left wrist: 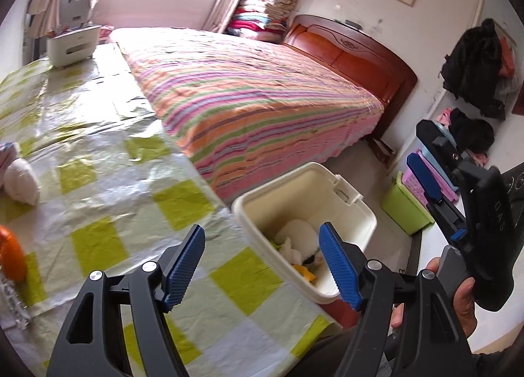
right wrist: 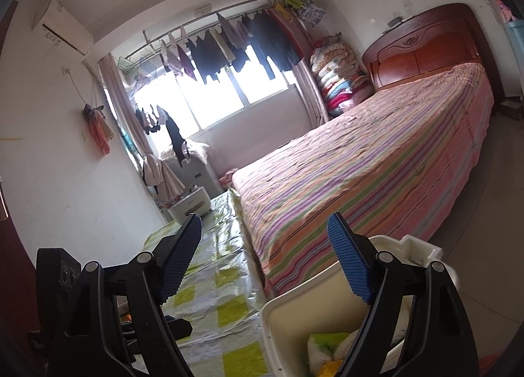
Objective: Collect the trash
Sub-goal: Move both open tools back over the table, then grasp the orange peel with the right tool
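My left gripper [left wrist: 262, 236] hangs open and empty over the table's corner, right beside a cream trash bin [left wrist: 340, 200]. White crumpled paper [left wrist: 294, 229] and a yellow scrap [left wrist: 306, 274] lie in the bin. On the table to the left sit a crumpled white paper ball [left wrist: 21, 180], an orange object [left wrist: 11, 256] and a shiny wrapper [left wrist: 13, 305]. A hand [left wrist: 458, 298] holds my right gripper [left wrist: 421, 148] beyond the bin. In the right wrist view the right gripper [right wrist: 263, 223] is open with nothing in it, above the bin [right wrist: 288, 305], which holds a green-white packet [right wrist: 327, 341].
A green-and-white checked plastic cloth [left wrist: 137, 213] covers the table, with a white box [left wrist: 73, 44] at its far end. A bed with a striped cover [left wrist: 255, 95] runs alongside table and bin. Green and pink baskets [left wrist: 402, 210] stand on the floor to the right.
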### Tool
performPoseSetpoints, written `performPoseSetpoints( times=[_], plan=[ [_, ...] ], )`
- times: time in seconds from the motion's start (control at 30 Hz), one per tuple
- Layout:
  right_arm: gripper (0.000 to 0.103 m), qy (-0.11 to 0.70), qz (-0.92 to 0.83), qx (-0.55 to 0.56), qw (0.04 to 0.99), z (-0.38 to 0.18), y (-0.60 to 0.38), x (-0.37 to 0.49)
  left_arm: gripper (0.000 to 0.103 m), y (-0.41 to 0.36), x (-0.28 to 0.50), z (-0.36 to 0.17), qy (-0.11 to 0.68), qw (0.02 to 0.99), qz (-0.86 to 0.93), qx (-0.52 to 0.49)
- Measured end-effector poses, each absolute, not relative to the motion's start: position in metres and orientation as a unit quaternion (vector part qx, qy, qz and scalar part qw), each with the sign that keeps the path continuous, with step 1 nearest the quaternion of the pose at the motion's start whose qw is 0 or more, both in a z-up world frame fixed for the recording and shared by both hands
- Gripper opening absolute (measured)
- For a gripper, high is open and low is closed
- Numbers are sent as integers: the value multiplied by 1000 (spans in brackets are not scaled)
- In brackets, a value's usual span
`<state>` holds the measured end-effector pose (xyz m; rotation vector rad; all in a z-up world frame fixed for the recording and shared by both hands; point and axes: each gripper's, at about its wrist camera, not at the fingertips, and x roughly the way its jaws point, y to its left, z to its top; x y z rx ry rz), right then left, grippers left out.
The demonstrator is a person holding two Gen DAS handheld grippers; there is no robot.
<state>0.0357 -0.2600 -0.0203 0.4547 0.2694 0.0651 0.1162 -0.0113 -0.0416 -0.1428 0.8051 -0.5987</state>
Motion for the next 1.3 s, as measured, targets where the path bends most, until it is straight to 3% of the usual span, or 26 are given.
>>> performPoseSetpoints(
  times=[0.83, 1.3],
  plan=[
    [80, 208, 161, 168, 950, -32, -132, 64, 71, 187, 67, -40, 363, 914, -127, -130],
    [77, 318, 315, 133, 884, -58, -38, 110, 71, 220, 59, -59, 388, 907, -99, -129]
  ],
)
